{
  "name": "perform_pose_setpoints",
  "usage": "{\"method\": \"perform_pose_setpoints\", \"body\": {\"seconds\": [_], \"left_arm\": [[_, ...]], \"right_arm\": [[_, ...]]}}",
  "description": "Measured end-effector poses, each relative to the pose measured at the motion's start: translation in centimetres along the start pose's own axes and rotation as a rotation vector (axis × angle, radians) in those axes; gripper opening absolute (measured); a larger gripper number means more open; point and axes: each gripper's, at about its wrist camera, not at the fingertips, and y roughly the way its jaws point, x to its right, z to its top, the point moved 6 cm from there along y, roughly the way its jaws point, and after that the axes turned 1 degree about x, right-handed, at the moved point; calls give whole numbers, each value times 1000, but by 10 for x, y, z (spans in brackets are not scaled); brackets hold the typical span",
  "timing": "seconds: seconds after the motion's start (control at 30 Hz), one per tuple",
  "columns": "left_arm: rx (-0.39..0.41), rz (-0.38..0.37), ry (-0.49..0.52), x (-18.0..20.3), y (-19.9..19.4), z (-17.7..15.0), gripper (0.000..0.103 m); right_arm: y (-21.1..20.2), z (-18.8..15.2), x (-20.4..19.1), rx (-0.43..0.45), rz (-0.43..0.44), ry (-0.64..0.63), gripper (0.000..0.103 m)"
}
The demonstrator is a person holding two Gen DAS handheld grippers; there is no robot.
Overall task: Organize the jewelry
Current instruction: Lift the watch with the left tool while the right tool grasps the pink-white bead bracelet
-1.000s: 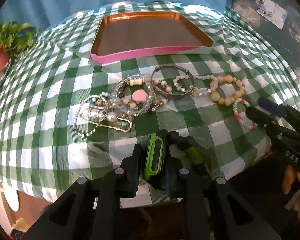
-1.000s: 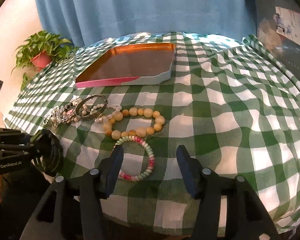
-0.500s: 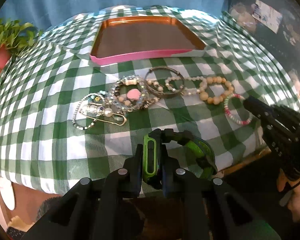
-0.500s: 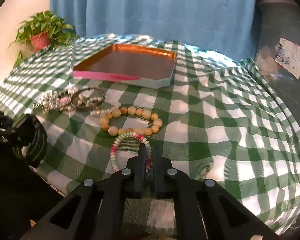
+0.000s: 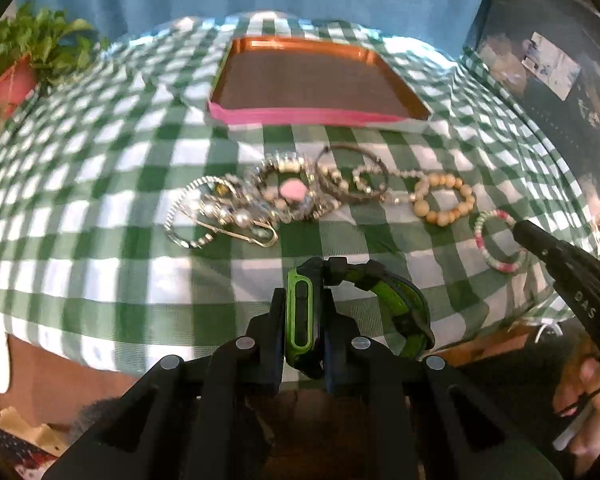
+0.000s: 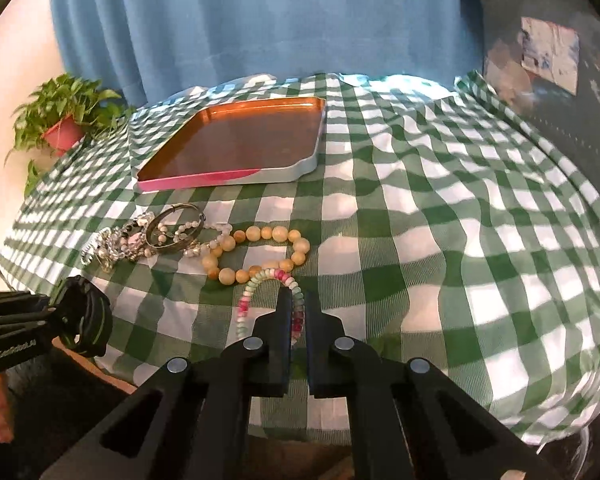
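Note:
My left gripper [image 5: 302, 300] is shut on a black and green watch [image 5: 300, 316], held above the table's near edge; its strap [image 5: 400, 304] loops to the right. My right gripper [image 6: 297, 304] is shut on a pink, white and green bead bracelet [image 6: 246, 304], which lies on the checked cloth; it also shows in the left wrist view [image 5: 496, 240]. A tan wooden bead bracelet [image 6: 256, 256], a metal bangle [image 6: 172, 228] and a heap of pearl and crystal pieces [image 5: 240, 204] lie in a row. An empty copper tray [image 5: 316, 80] with a pink rim sits behind them.
A potted plant [image 6: 60, 128] stands at the far left edge of the table. A blue curtain [image 6: 260, 20] hangs behind. The green checked tablecloth [image 6: 460, 240] drapes over the near edge.
My right gripper closed on the pink and green bead bracelet. My left gripper, still holding the watch, lifted and drew back toward the near table edge.

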Motion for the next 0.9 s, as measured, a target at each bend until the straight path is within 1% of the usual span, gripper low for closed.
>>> {"method": "perform_pose_setpoints", "body": {"seconds": [0.1,0.17,0.3,0.43,0.5,0.57,0.77,0.9], "left_arm": [[38,-26,0,2,-20,4,16],[51,-26,-1,3,-31,7,16],[101,-44,-7,6,-62,14,16],[180,-23,16,13,-104,19,16],[228,-24,16,18,-130,22,16],[259,-23,21,24,-148,24,16],[362,-19,50,41,-205,35,16],[427,12,67,51,-235,39,16]], "right_arm": [[-17,4,-4,21,-22,-32,5],[-30,7,-6,34,-34,-51,5],[-56,16,-9,65,-31,-39,5],[-96,29,-15,129,-10,-23,5],[-115,35,-22,162,-7,-39,5],[-138,45,-28,203,-13,-65,5],[-186,69,-41,294,5,-97,5],[-212,77,-47,354,13,-121,5]]}}
